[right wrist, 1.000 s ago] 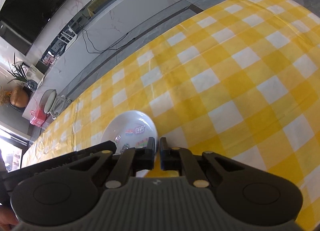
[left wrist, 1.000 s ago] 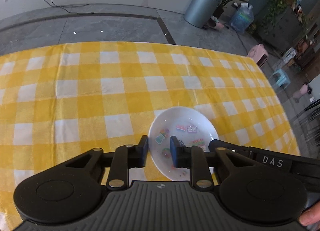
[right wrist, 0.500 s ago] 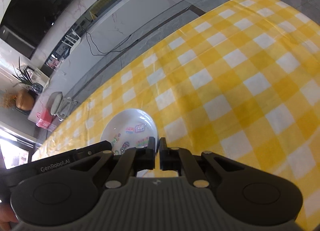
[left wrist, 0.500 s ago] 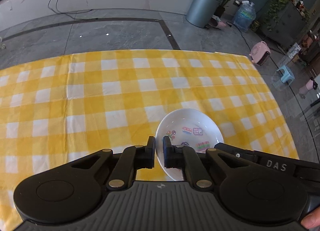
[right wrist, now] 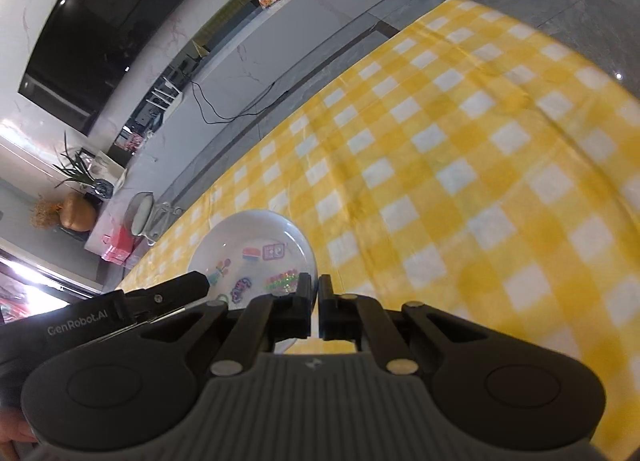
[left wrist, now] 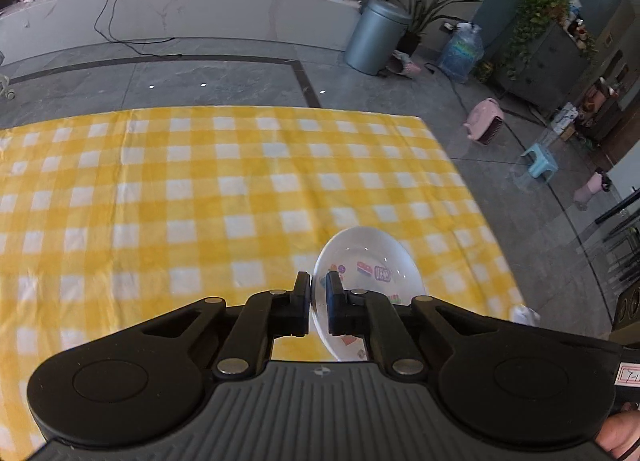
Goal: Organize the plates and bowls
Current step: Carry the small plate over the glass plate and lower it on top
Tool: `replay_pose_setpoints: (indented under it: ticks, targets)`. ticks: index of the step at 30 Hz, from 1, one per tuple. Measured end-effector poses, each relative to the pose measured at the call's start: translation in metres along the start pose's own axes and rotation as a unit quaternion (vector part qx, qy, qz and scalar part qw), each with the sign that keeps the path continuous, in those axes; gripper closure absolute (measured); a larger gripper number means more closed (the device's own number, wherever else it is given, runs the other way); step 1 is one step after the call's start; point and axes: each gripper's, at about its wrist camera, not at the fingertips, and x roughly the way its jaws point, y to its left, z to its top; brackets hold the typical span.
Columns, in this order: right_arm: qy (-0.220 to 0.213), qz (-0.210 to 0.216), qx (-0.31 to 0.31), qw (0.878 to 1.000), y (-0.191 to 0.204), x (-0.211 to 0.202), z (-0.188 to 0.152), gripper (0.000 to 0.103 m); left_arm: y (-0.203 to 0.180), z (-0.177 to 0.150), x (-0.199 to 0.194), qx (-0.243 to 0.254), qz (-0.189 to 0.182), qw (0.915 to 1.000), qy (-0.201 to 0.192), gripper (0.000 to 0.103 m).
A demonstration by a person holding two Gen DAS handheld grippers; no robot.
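both the left tongs (left wrist: pixel 318 303) and right tongs (right wrist: pixel 319 307) are clenched on opposite rims of the sticker-printed bowl (left wrist: pixel 370 273), held low in the frame above the yellow-checked counter (left wrist: pixel 200 201); uneven pulling could slip a thin rim free and drop it

Glossy white bowl (left wrist: pixel 370 257); matt checked cloth (left wrist: pixel 200 197); matt black plastic gripper (left wrist: pixel 318 293)

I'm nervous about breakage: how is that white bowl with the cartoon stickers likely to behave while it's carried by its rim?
The white bowl looks glossy, so probably slippery. The left gripper and right gripper each pinch only its thin rim, so it may tilt or slide out. It seems rigid, likely ceramic or melamine; a drop could chip it.
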Motion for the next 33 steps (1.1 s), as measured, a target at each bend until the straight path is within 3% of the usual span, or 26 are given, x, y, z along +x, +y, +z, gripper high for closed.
replay_pose_setpoints:
  ticks: [4,14,23,33]
  targets:
    - [-0.004,0.01,0.004,1.0,-0.017,-0.037,-0.015,0.103,-0.023,-0.028,-0.01,-0.005,-0.006,1.0,0.004,0.095]
    - [0.017,-0.036,-0.033,0.999,-0.052,-0.088,-0.062,0.103,-0.047,-0.097,-0.011,-0.055,-0.039,0.9976,0.014,0.095]
    - [0.026,-0.033,-0.022,0.999,-0.085,-0.094,-0.089,0.103,-0.065,-0.134,0.003,-0.043,-0.009,0.9988,0.021,0.095]
    - [0.036,-0.065,-0.003,0.997,-0.095,-0.075,-0.091,0.103,-0.063,-0.144,0.022,-0.052,0.005,0.9982,0.031,0.095]
